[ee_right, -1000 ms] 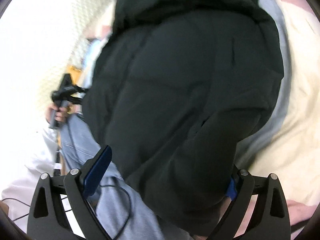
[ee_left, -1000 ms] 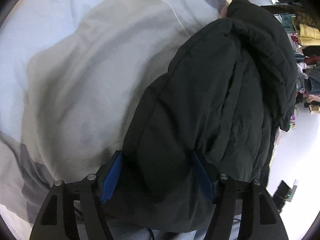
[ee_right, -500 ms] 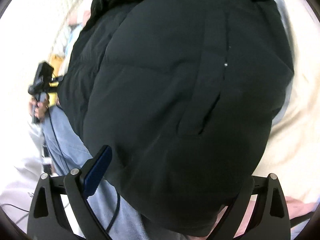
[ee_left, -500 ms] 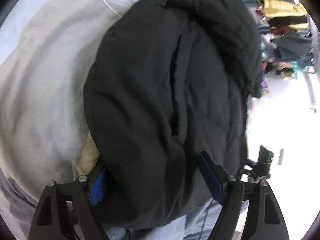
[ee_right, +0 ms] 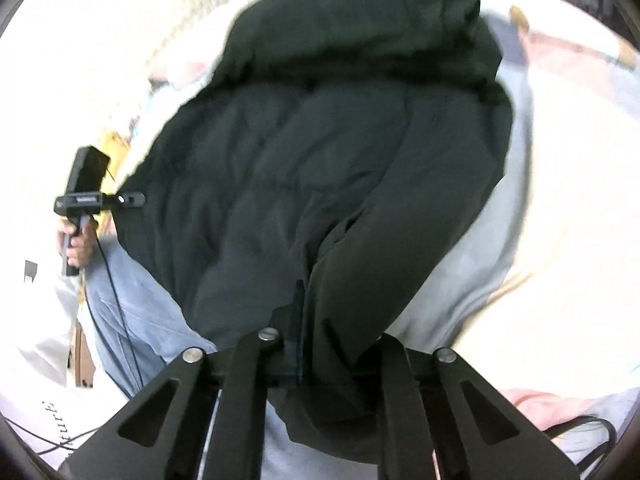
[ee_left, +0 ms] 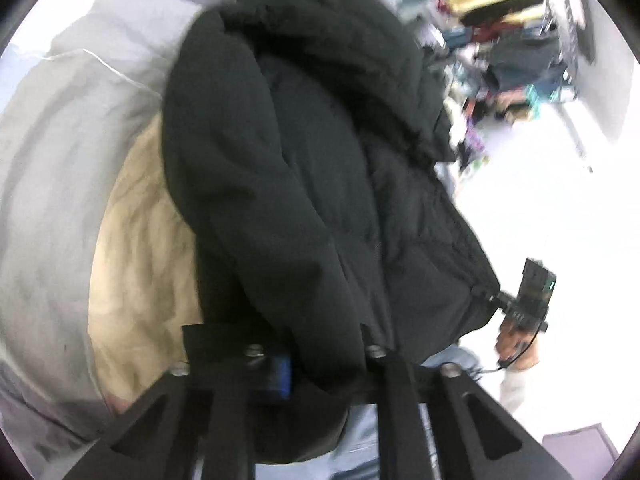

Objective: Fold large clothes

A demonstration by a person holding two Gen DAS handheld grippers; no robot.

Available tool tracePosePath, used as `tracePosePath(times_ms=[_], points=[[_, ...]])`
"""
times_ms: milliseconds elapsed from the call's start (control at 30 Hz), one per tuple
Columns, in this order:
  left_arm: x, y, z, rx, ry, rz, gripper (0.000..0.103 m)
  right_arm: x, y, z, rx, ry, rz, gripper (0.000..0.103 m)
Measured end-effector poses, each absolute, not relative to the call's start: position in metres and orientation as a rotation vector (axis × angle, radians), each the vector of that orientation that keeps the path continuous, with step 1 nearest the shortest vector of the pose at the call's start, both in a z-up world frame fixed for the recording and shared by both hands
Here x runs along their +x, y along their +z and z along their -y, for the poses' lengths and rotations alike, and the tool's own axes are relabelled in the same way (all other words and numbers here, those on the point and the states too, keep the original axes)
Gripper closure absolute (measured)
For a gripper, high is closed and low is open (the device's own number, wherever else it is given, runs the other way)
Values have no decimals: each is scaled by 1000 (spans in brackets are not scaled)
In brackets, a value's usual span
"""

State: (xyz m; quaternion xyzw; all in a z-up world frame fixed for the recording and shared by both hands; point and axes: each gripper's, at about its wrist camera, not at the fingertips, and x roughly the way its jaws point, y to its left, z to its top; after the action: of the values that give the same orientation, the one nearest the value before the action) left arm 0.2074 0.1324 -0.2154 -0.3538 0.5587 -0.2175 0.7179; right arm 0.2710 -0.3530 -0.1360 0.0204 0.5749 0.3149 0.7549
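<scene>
1. Item under work: a black padded jacket (ee_left: 304,184). It fills the centre of the left wrist view from the top edge down to the fingers. In the right wrist view the jacket (ee_right: 340,168) likewise fills the centre of the frame, its bunched end toward the top.
2. Left gripper (ee_left: 320,364): fingers drawn in and clenched on the near edge of the jacket at lower centre. A blue pad (ee_left: 283,376) shows just left of the pinched cloth.
3. Right gripper (ee_right: 320,352): fingers drawn in at lower centre, with a fold of the jacket pinched between them. The contact itself is partly hidden by cloth and blurred, so the grip appears firm but is not fully seen.
4. Support: the jacket lies over bedding (ee_left: 60,200), grey-white with a cream patch, on the left of the left wrist view. Pale bedding (ee_right: 540,240) also shows on the right of the right wrist view.
5. Each view shows the other gripper, hand-held, at the jacket's edge: middle right in the left wrist view, middle left in the right wrist view.
6. Blue jeans (ee_right: 132,300) appear at lower left of the right wrist view.
7. A blurred heap of clothes (ee_left: 512,40) sits at upper right of the left wrist view.
</scene>
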Motion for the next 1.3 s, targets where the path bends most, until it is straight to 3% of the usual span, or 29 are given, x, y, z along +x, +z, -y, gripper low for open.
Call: tracePosePath(times_ms=[400,867,1067,1300], points=[[118,-103,-180,-853,-434,-1028,99,220,-53,386,158,645,-1039,96],[43,-22,-203,-880,-384,-917,99,124,-20,416,373,606,-853,95],[38,6,-203,-866,-370,-901,99,92,-1,427,466,574,-802,94],[87,31,-207,-845,-302,-908,99,118,13,432,547,513,-798,91]])
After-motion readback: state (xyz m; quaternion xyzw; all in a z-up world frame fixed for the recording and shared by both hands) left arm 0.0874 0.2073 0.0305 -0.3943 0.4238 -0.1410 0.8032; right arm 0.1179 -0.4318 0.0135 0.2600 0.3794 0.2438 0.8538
